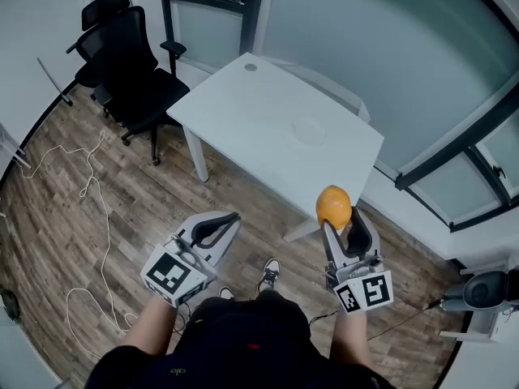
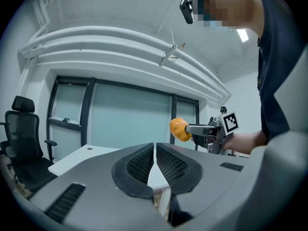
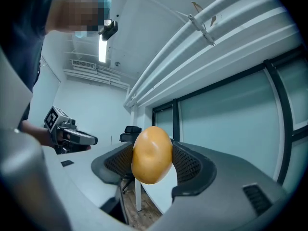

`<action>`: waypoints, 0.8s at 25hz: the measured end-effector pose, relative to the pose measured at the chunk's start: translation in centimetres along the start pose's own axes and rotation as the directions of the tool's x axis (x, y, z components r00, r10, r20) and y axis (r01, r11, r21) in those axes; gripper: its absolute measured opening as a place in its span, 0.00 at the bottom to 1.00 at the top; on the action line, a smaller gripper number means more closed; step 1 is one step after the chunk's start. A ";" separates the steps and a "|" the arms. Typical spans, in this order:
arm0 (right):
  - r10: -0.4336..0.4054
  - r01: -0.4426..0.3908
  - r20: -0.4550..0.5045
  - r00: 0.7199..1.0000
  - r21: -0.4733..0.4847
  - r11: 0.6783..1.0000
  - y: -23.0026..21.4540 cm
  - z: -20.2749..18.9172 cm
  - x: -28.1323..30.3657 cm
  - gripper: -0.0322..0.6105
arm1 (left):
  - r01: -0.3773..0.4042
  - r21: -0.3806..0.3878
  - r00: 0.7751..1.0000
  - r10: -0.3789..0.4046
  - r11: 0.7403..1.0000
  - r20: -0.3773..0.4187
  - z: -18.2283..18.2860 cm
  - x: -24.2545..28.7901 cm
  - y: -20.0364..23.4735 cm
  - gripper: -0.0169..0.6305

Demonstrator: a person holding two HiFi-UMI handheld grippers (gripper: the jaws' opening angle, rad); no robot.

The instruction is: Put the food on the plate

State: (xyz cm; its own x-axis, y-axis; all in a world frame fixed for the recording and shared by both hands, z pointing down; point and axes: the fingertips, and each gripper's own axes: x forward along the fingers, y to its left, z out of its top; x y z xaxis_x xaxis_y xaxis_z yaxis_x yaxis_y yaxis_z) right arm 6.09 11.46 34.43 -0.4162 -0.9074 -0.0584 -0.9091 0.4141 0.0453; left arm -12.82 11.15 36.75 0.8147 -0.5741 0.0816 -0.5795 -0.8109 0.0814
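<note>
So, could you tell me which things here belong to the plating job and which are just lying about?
Job: orange food in the shut right gripper; faint round plate on the white table; left gripper, shut and empty.
Lying about: black office chairs; white cable on the wooden floor.

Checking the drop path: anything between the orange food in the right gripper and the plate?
Nothing. In the head view, only bare white tabletop lies between the orange food and the plate.
</note>
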 end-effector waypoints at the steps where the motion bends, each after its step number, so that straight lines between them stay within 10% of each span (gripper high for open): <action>1: 0.006 -0.006 -0.001 1.000 0.004 1.000 -0.9 -0.3 0.6 0.48 | -0.007 0.001 1.000 0.007 1.000 -0.007 0.1 0.9 0.4 0.08; 20: 0.064 -0.064 0.010 0.998 0.073 0.995 -21.4 -3.8 10.5 0.48 | -0.106 0.037 0.989 0.109 0.994 -0.102 1.9 20.7 5.1 0.08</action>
State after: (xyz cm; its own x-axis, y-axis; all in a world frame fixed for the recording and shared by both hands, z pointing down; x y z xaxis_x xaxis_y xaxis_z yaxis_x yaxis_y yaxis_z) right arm 21.24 -7.26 36.61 -0.4734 -0.8784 -0.0652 -0.8793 0.4757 -0.0242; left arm 1.15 -5.09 36.96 0.7406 -0.6443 0.1907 -0.6611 -0.7494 0.0355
